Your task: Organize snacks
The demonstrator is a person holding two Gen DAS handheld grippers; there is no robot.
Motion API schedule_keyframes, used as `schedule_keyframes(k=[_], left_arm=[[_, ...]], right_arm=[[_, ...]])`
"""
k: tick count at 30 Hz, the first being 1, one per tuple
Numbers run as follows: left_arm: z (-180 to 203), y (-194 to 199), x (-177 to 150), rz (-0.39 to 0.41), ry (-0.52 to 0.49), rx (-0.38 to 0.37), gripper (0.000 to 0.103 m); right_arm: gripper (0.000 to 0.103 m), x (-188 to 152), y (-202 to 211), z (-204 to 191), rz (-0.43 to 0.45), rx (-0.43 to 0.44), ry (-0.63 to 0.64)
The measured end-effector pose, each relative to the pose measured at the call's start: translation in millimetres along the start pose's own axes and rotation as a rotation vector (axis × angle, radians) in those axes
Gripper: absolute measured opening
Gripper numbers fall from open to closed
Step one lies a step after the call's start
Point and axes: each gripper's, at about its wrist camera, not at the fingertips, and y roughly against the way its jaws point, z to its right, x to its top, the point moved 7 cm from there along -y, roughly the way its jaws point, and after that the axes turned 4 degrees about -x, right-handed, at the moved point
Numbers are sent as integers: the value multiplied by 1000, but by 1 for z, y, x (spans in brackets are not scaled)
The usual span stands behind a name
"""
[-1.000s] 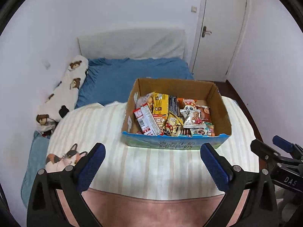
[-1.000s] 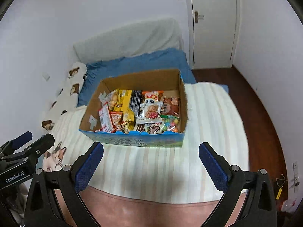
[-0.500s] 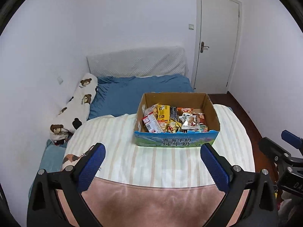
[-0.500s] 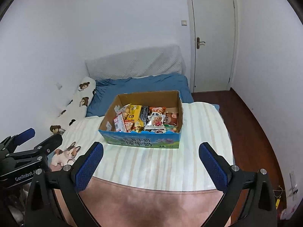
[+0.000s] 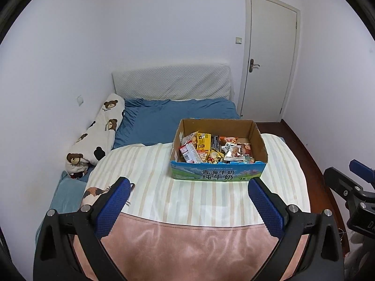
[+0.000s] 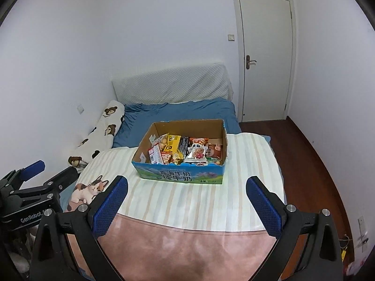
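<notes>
An open cardboard box (image 5: 218,174) (image 6: 178,175) with a blue printed front sits on the striped blanket of a bed. It holds several snack packets (image 5: 215,148) (image 6: 185,148), packed side by side. My left gripper (image 5: 187,193) hangs open over the near end of the bed, well short of the box, with nothing between its blue pads. My right gripper (image 6: 186,193) is open too and equally far back. Each gripper also shows at the edge of the other's view.
The striped blanket (image 5: 152,164) has a cat print at its left edge and a pink band (image 5: 187,245) at the near end. A bear-print bolster (image 5: 96,133) lies along the left wall. A shut door (image 6: 264,53) and wooden floor (image 6: 311,164) lie to the right.
Both grippers have pulled back and up from the box, which now looks smaller and farther away. More of the wall and door shows. The jaws stayed open.
</notes>
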Motion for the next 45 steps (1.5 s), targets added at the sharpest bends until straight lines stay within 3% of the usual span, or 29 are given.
schedule_keyframes(k=[16,31,45], left_arm=[[-8,-61,18,-35,4,35,103],[-1,-166,31,-183,-18,5,103],[13,-233,34,-334,-34,-38,103]], right_arm=[[103,18,-64,10,-15,-58,-11],[103,35,-163,31,-114,-118,-58],[103,44,-238,34,-248,-112,-51]])
